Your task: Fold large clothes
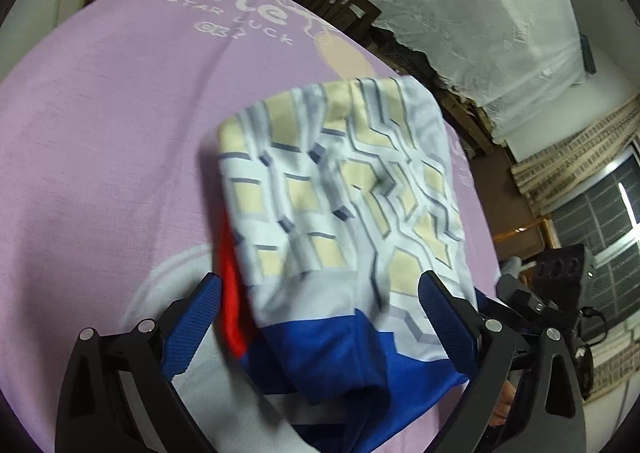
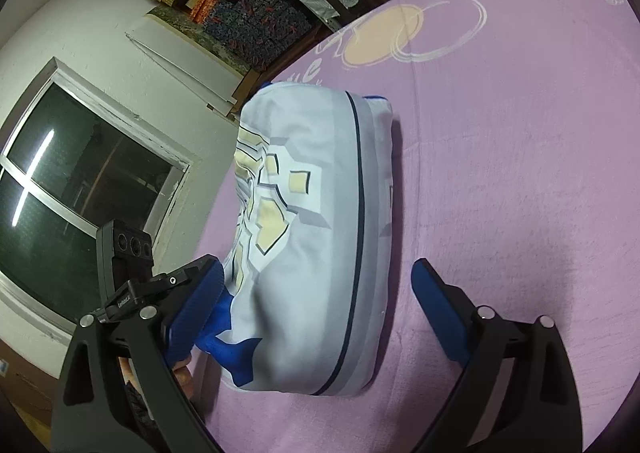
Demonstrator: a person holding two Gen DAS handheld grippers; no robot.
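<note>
A folded garment, white with a yellow and grey geometric print plus blue and red parts, lies on the purple sheet. My left gripper is open, its blue pads either side of the garment's near blue edge. In the right wrist view the same bundle shows a dark stripe across its white side. My right gripper is open too. Its left pad touches the bundle's lower corner, while the right pad stands apart over the sheet.
A dark wooden chair stands at the sheet's far edge, with white lace cloth behind it. Stacked boxes and a window lie beyond the bed's side. A hand shows under the black body of the other gripper.
</note>
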